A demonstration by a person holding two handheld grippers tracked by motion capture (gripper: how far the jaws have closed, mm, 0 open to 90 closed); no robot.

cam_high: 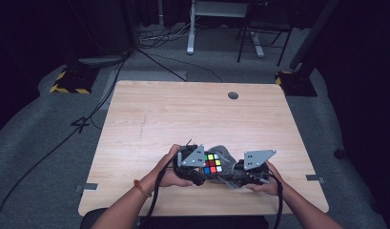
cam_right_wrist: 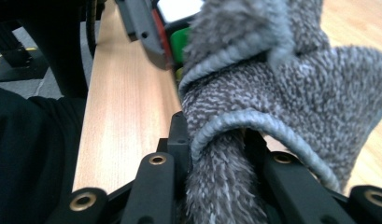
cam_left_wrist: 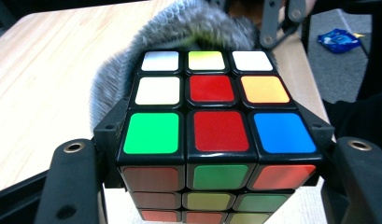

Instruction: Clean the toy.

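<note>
Near the near edge of the wooden table (cam_high: 149,114), the left gripper (cam_high: 195,167) is clenched on a colour-tiled puzzle cube (cam_left_wrist: 212,126), its jaws pressing the cube's two sides. Just to the right, the right gripper (cam_high: 247,174) grasps a bunched grey fuzzy cloth (cam_right_wrist: 272,93) between its jaws; the cloth lies against the cube's far side

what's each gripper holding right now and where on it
The left hand-held gripper clamps the puzzle cube by two opposite sides. The right hand-held gripper pinches a bunched fold of the grey cloth.
</note>
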